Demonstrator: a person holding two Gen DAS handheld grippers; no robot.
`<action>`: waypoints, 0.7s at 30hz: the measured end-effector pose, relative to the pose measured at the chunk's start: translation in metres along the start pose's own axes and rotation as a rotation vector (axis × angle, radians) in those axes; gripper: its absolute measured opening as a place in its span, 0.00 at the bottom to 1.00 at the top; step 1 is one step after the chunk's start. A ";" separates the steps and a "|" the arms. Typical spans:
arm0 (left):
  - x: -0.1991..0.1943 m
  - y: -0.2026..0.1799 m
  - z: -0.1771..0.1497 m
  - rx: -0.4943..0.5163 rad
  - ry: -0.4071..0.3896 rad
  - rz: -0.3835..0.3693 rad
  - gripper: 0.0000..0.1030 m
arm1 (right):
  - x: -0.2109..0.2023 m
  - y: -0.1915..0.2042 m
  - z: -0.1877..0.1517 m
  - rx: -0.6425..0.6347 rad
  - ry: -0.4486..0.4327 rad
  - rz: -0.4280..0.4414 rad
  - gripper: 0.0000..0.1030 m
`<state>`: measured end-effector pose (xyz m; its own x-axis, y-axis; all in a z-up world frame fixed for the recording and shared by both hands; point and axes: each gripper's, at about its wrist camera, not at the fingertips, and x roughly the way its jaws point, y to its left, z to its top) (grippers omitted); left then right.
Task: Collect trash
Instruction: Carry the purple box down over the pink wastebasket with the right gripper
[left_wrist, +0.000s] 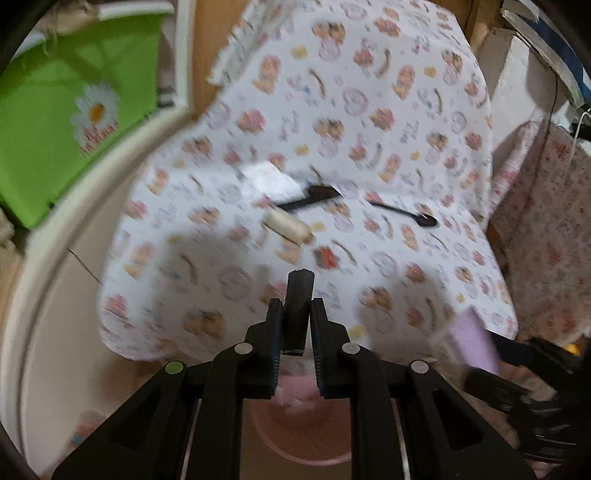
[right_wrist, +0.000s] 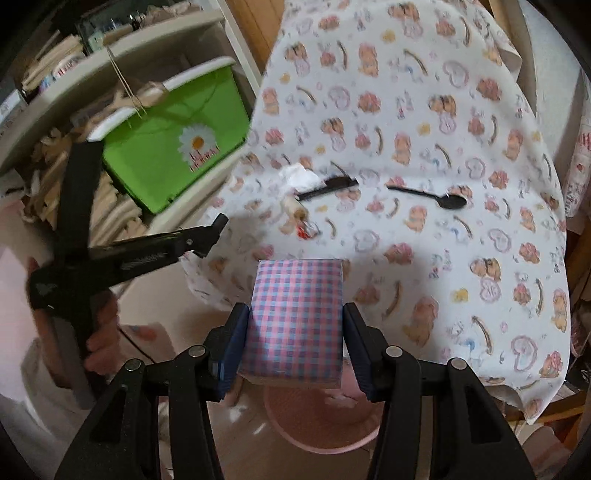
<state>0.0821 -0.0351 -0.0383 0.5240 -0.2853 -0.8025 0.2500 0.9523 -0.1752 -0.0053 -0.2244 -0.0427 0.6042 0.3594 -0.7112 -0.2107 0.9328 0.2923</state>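
While pink bin (right_wrist: 325, 424) sits below, right gripper (right_wrist: 295, 325) clamps checkered packet (right_wrist: 295, 317), left gripper (left_wrist: 295, 317) pinches black piece (left_wrist: 300, 295).

A: Any lettering you can read?

B: Red letters sit under the daisy on the green bin (right_wrist: 173, 147), upper left of the frame, too blurred to read.

A: The patterned cloth (right_wrist: 424, 240)?

B: Small script, also illegible.

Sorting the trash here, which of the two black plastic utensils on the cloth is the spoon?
The spoon is the right-hand one, lying alone with a rounded bowl. The other utensil has a flat, wide end and touches the crumpled tissue.
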 end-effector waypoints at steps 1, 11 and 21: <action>0.003 -0.001 -0.001 -0.005 0.018 -0.018 0.14 | 0.003 -0.002 -0.002 0.006 0.008 -0.008 0.52; 0.029 -0.011 -0.024 0.008 0.162 -0.045 0.14 | 0.033 -0.009 -0.017 0.008 0.112 -0.025 0.52; 0.067 -0.004 -0.056 -0.045 0.344 -0.080 0.14 | 0.061 -0.008 -0.035 0.002 0.170 -0.095 0.52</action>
<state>0.0706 -0.0521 -0.1234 0.1972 -0.3127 -0.9292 0.2384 0.9346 -0.2639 0.0060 -0.2085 -0.1111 0.4829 0.2693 -0.8332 -0.1573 0.9627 0.2200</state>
